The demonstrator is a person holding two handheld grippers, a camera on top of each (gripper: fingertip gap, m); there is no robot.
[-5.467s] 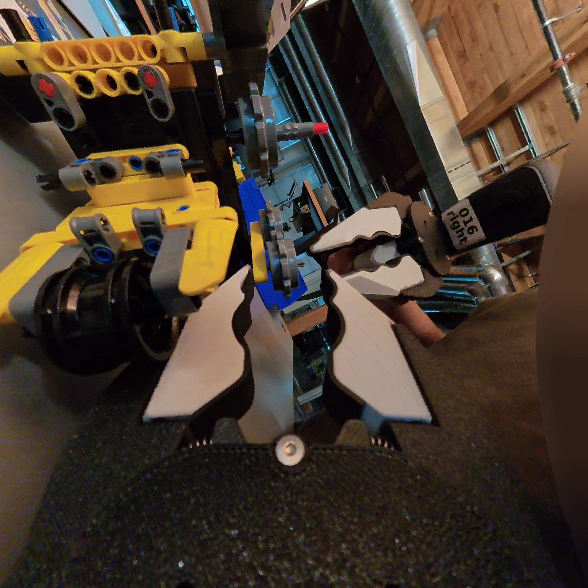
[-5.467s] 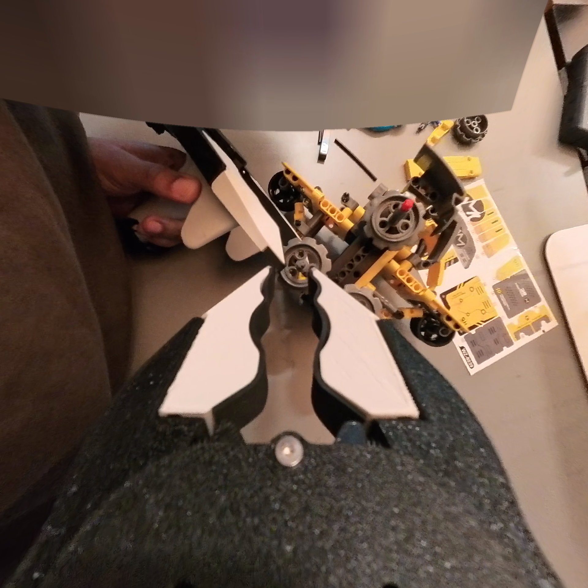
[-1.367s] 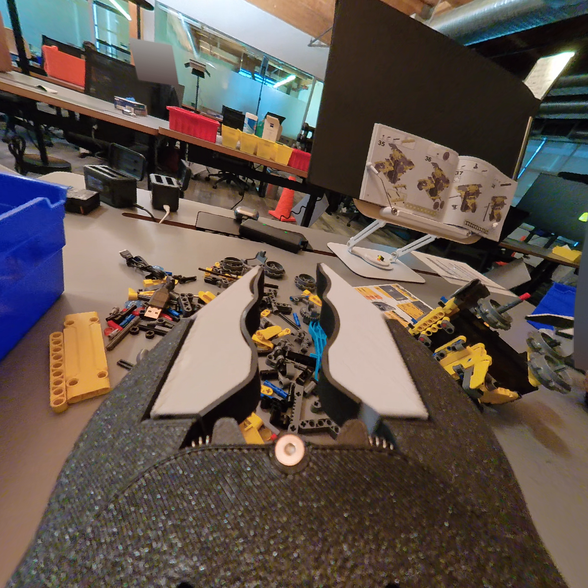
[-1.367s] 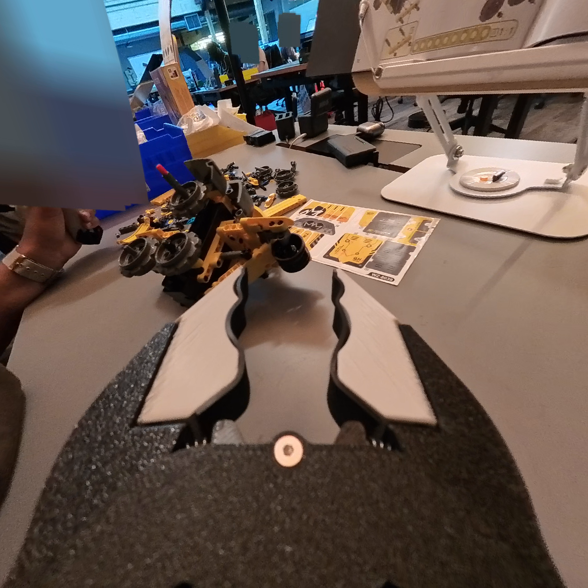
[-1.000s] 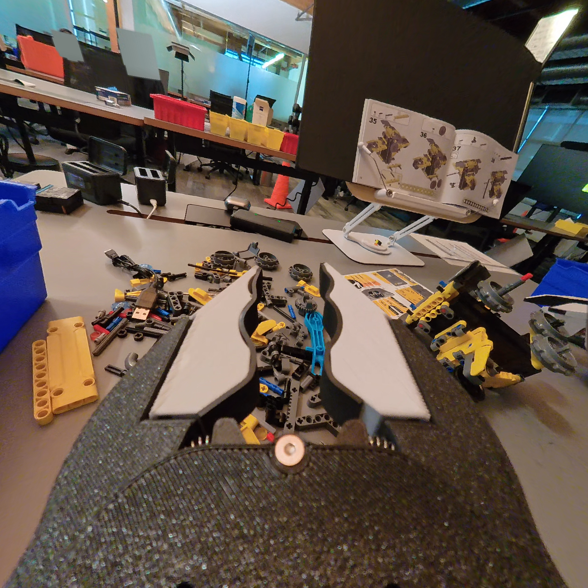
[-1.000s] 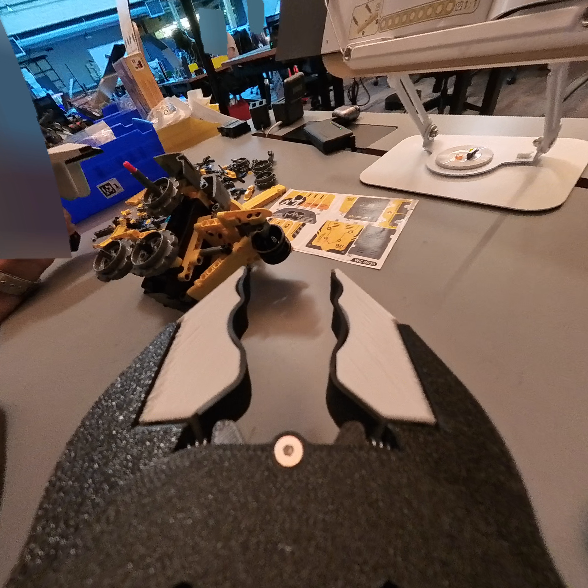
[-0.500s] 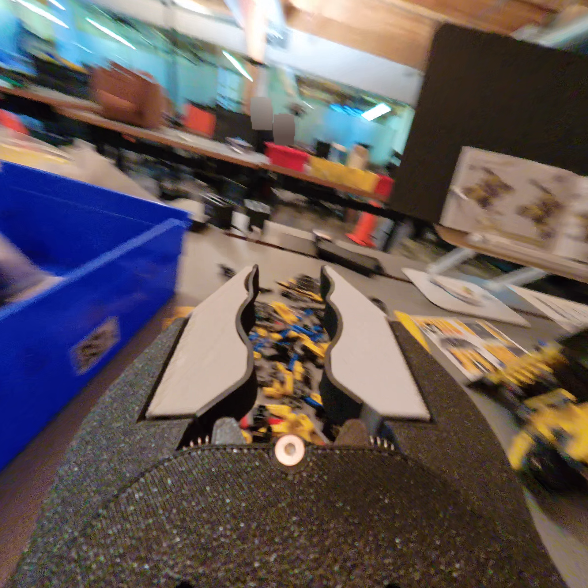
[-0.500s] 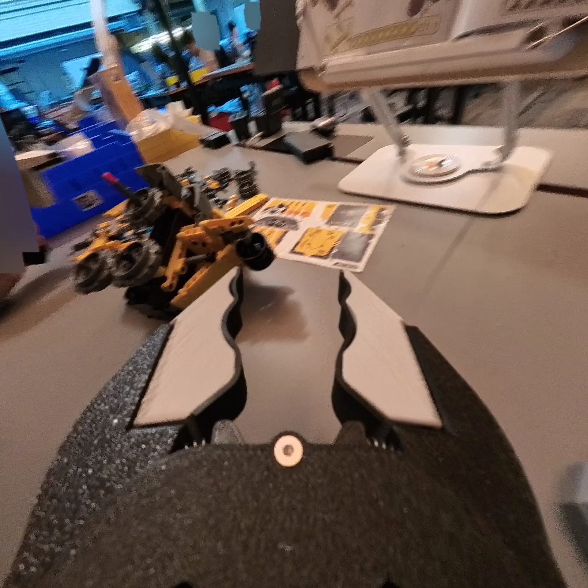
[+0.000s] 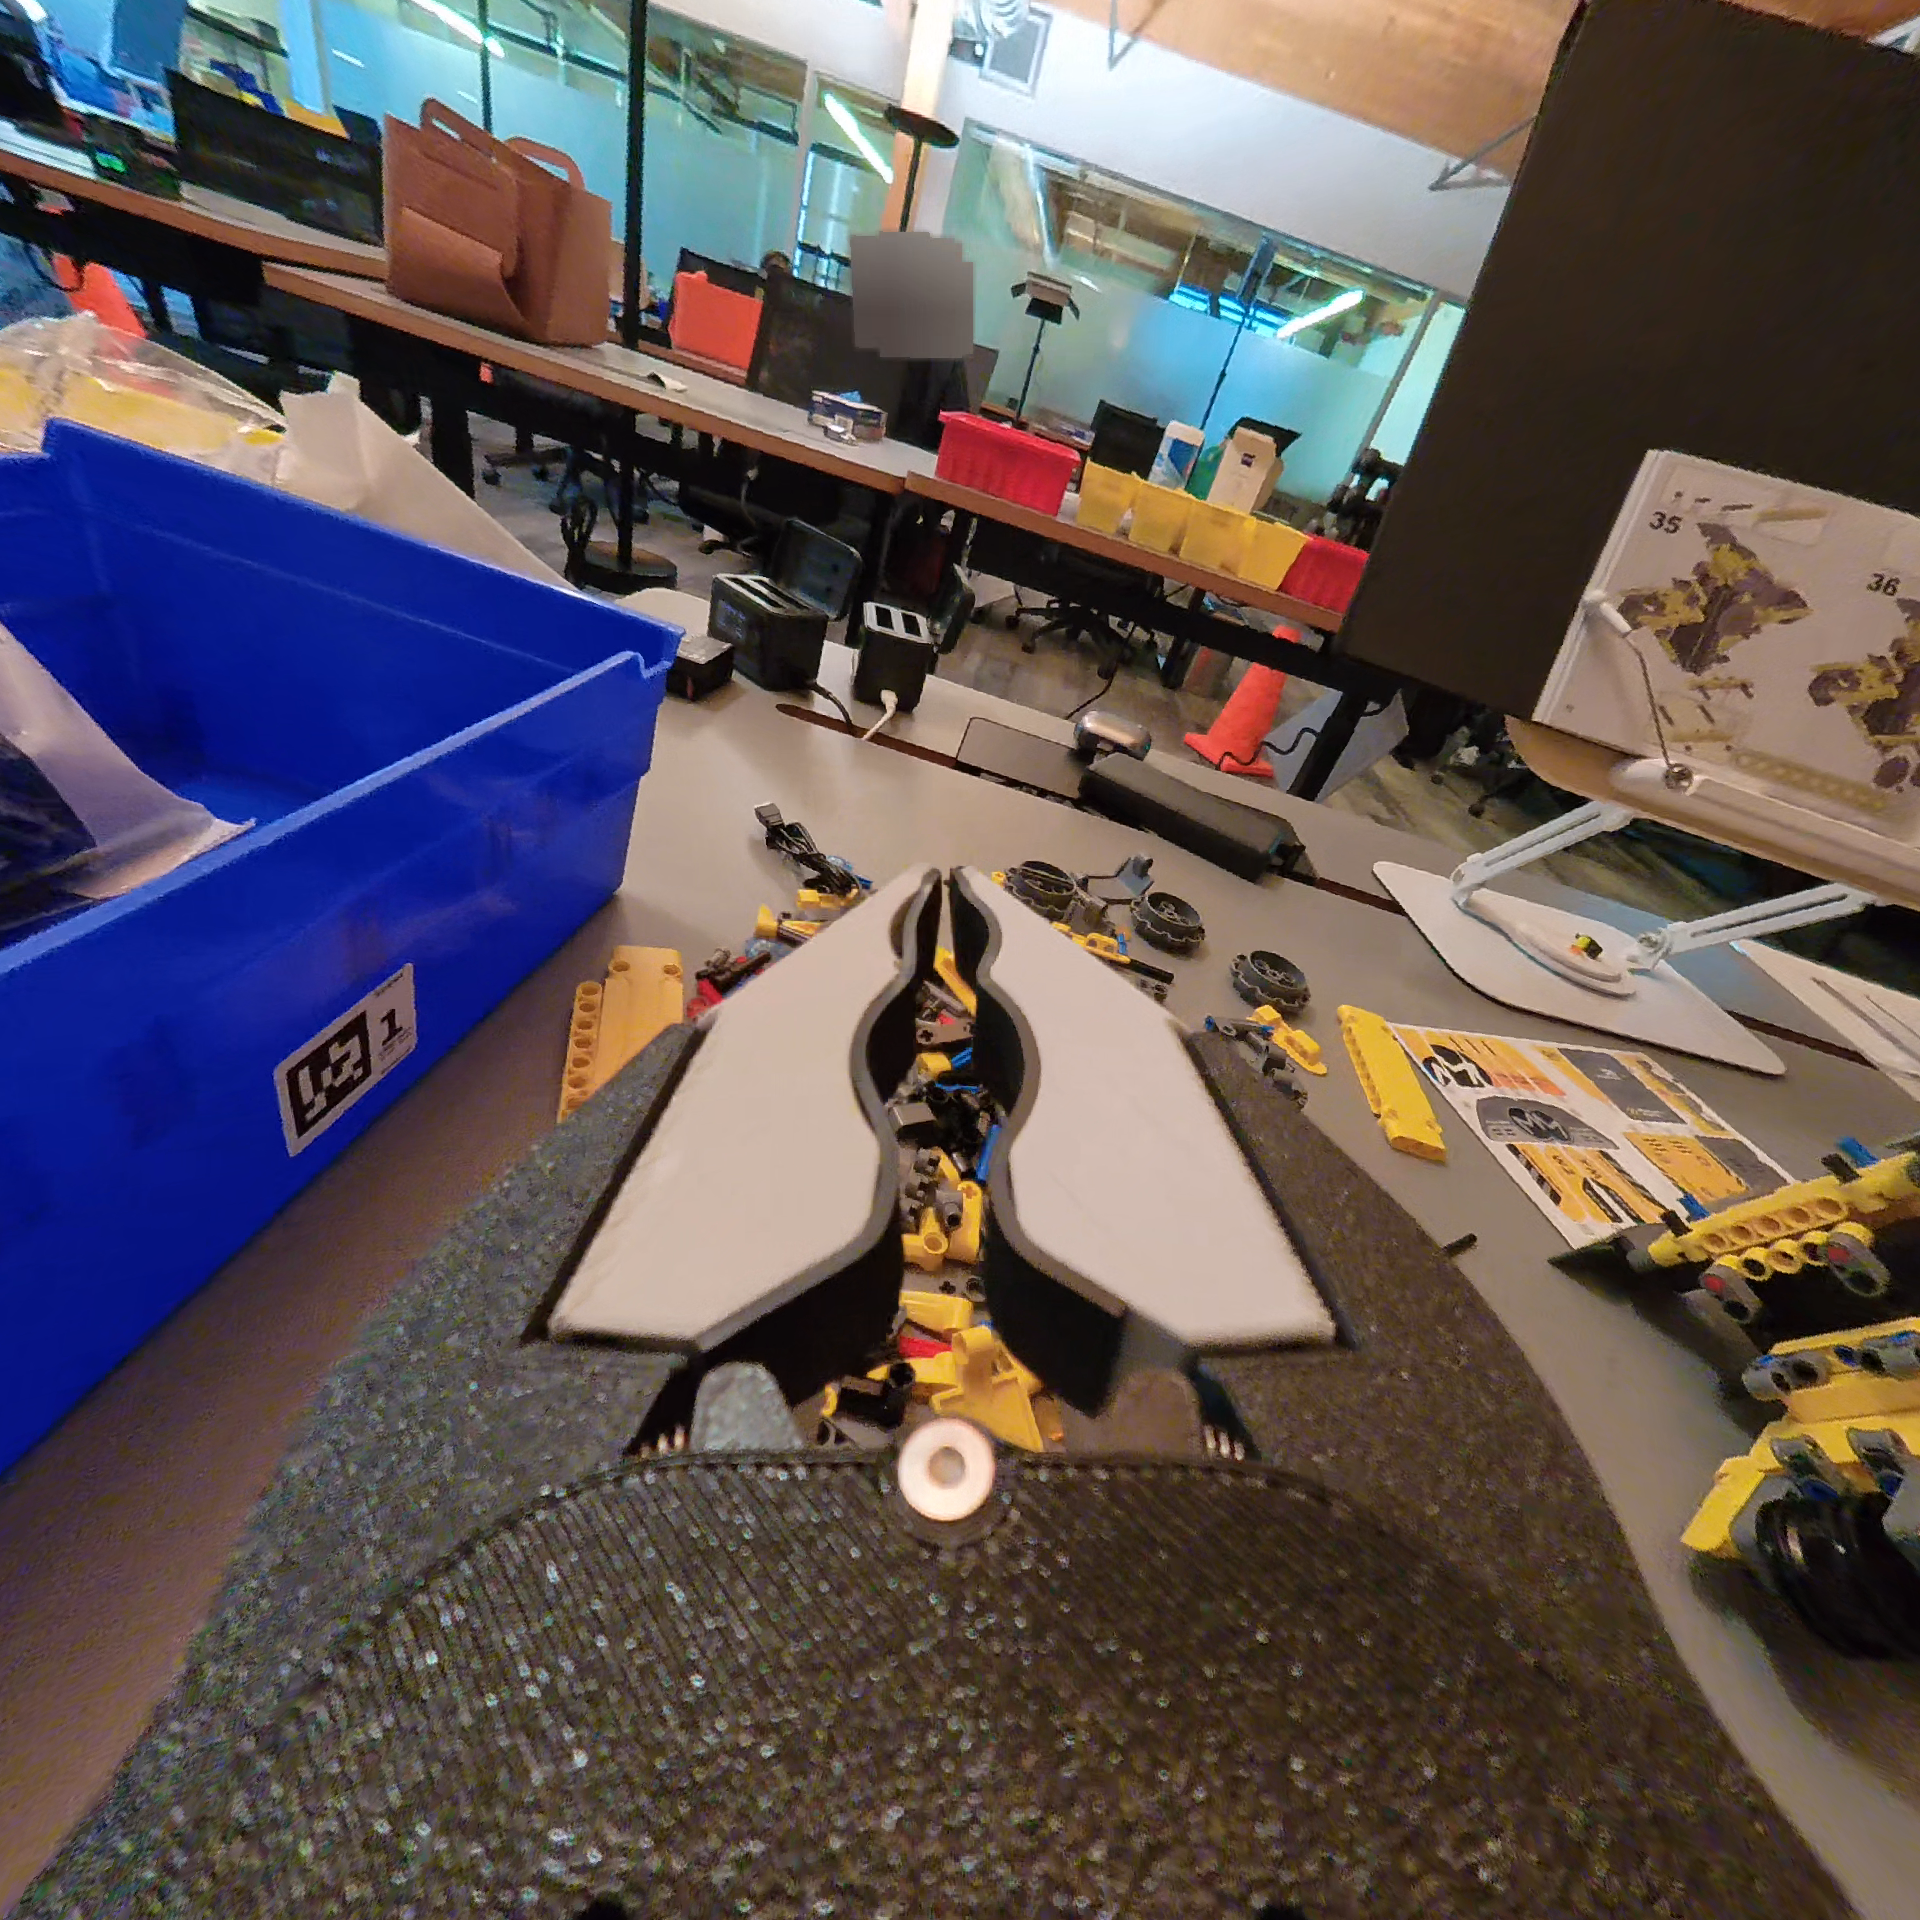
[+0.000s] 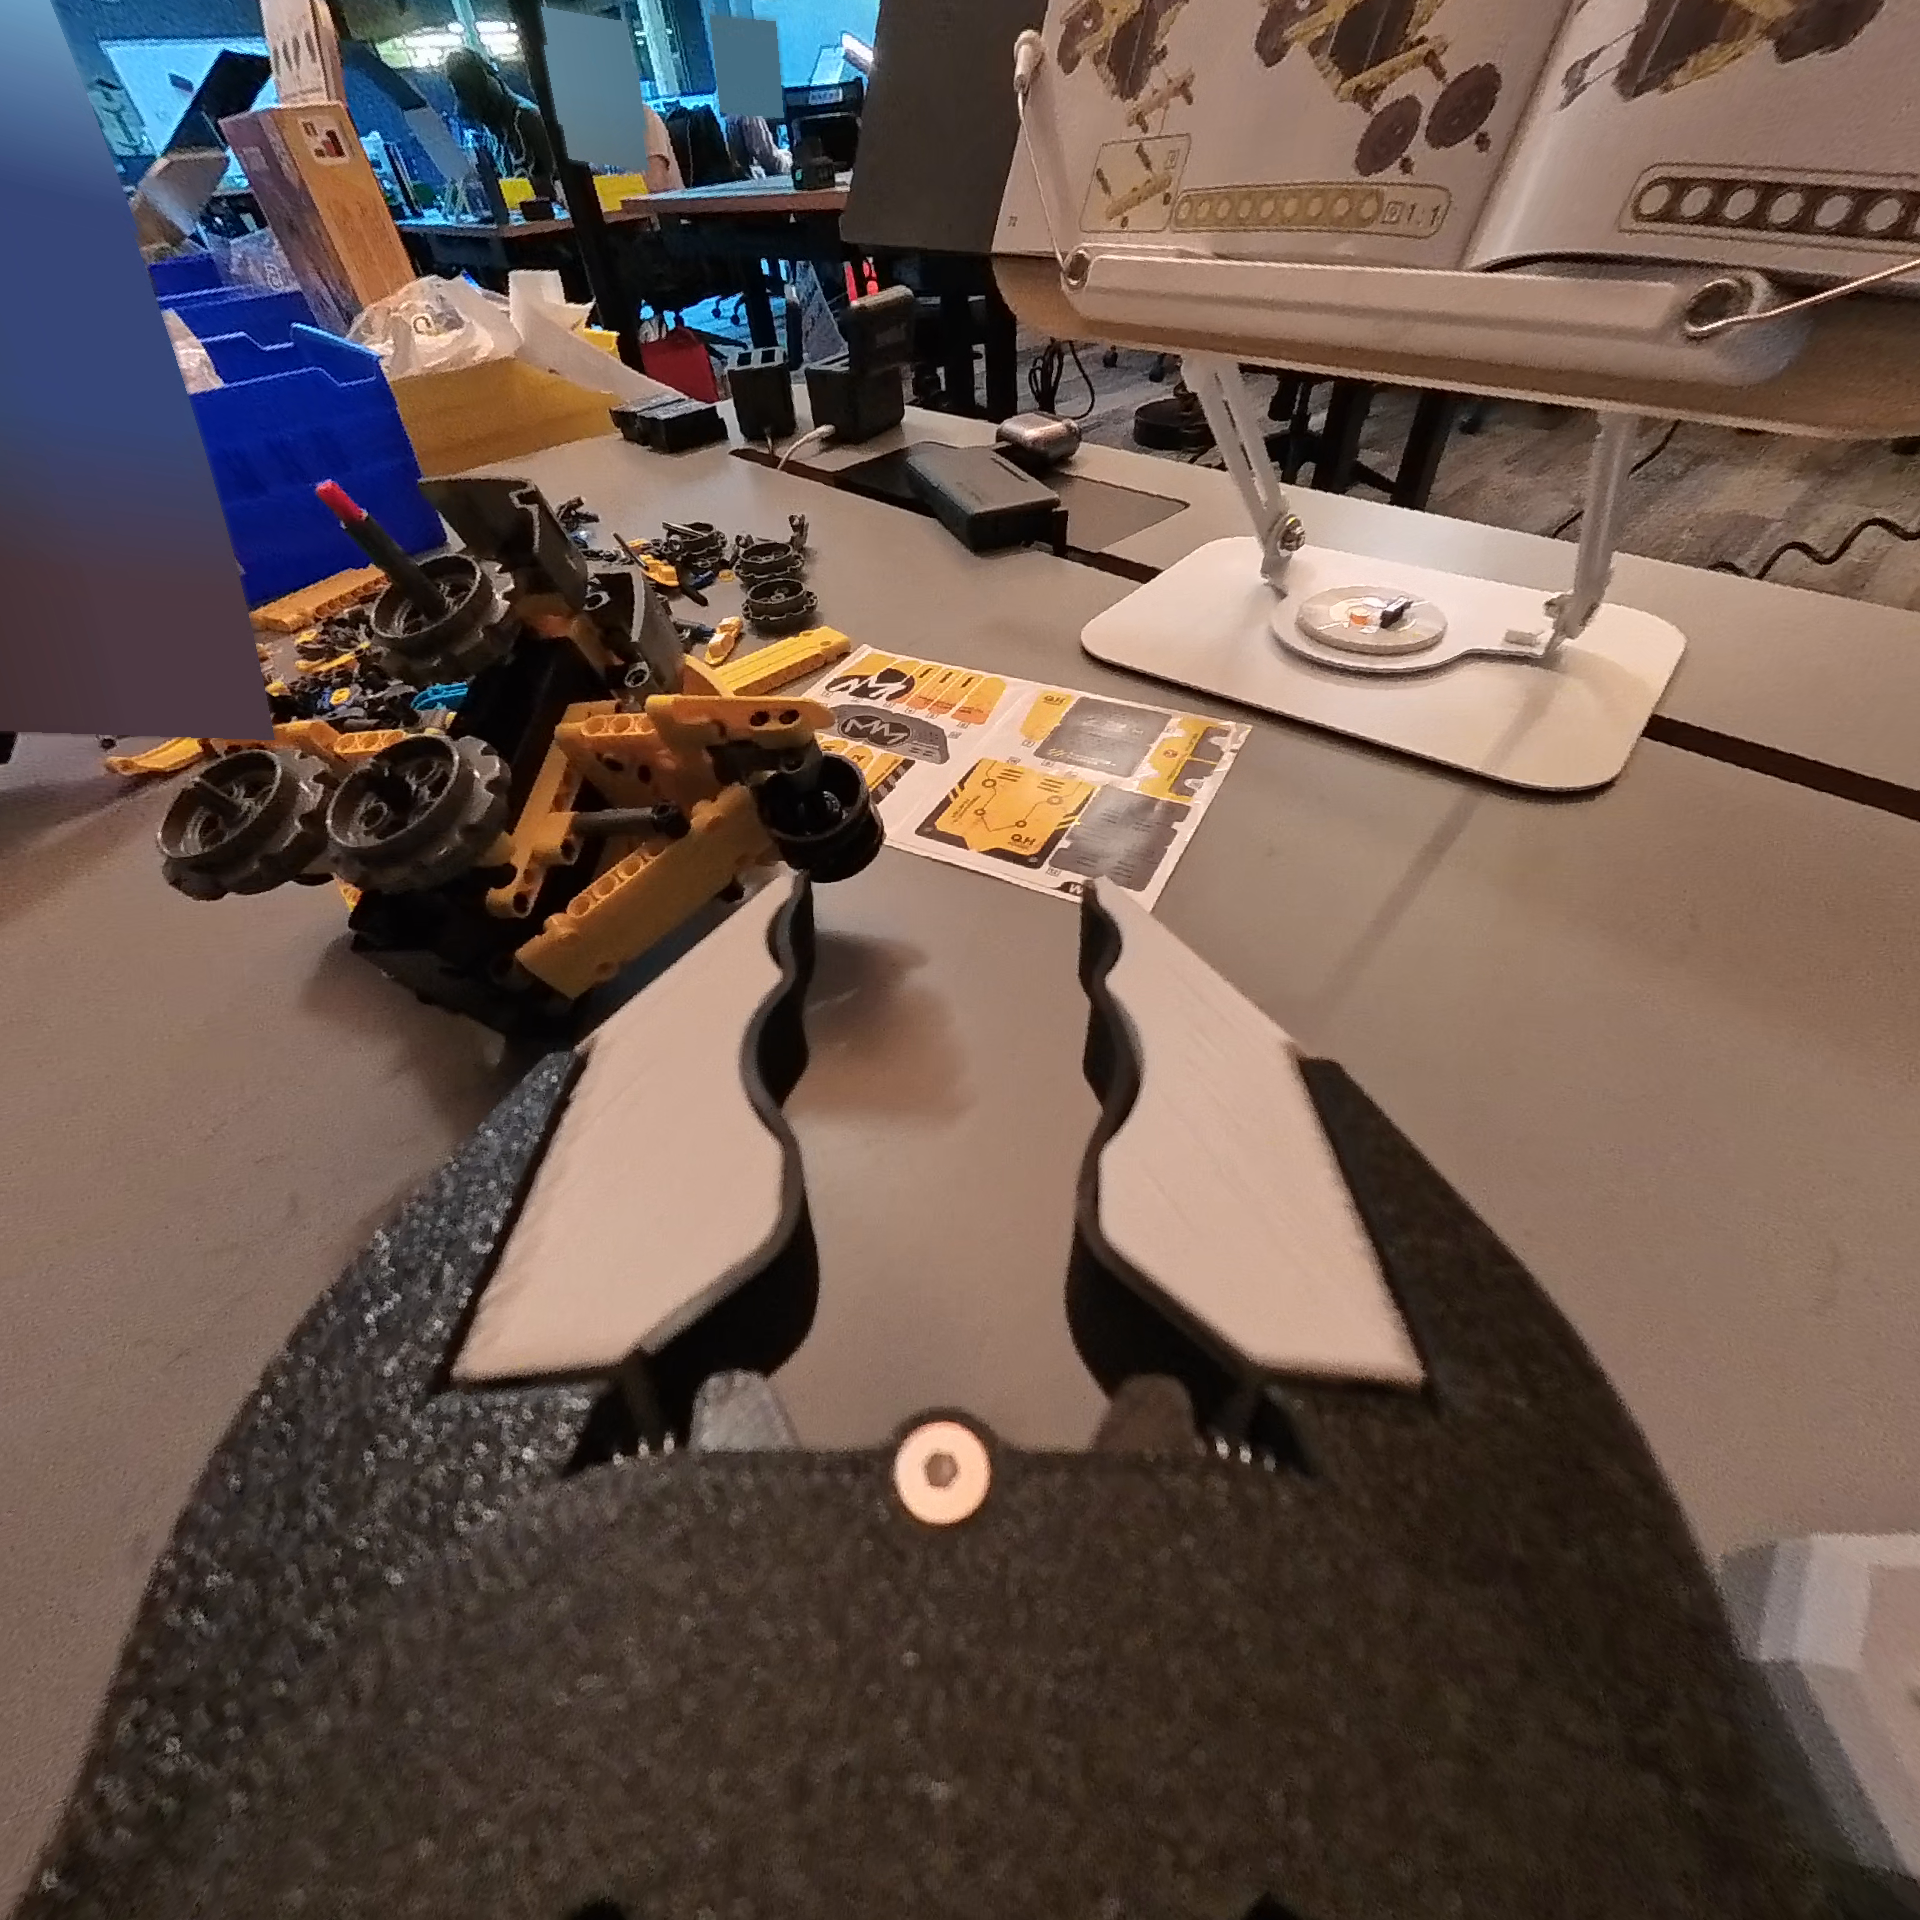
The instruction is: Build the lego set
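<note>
My left gripper (image 9: 940,881) is shut with nothing visible between its tips. It hovers over a pile of loose yellow, black and blue building pieces (image 9: 940,1122) on the grey table. A half-built yellow and black toy vehicle (image 10: 540,769) lies tilted on the table, with grey gear wheels (image 10: 322,810) and a red-tipped axle (image 10: 343,504). It also shows at the right edge of the left wrist view (image 9: 1808,1351). My right gripper (image 10: 945,899) is open and empty, low over bare table. Its left fingertip (image 10: 790,914) is just in front of the vehicle's small black wheel (image 10: 826,810).
A blue bin (image 9: 312,831) stands to the left of the piece pile. A sticker sheet (image 10: 1039,769) lies beyond the vehicle. A white book stand (image 10: 1392,665) holds an open instruction booklet (image 10: 1455,114). A long yellow beam (image 9: 1392,1081) and black wheels (image 9: 1164,920) lie loose. My right fingertips sit around 45 cm from my left ones.
The vehicle, earlier held up between both grippers, now lies on the table. My left gripper has swung left toward the blue bin and closed its jaws. My right gripper stays open by the vehicle.
</note>
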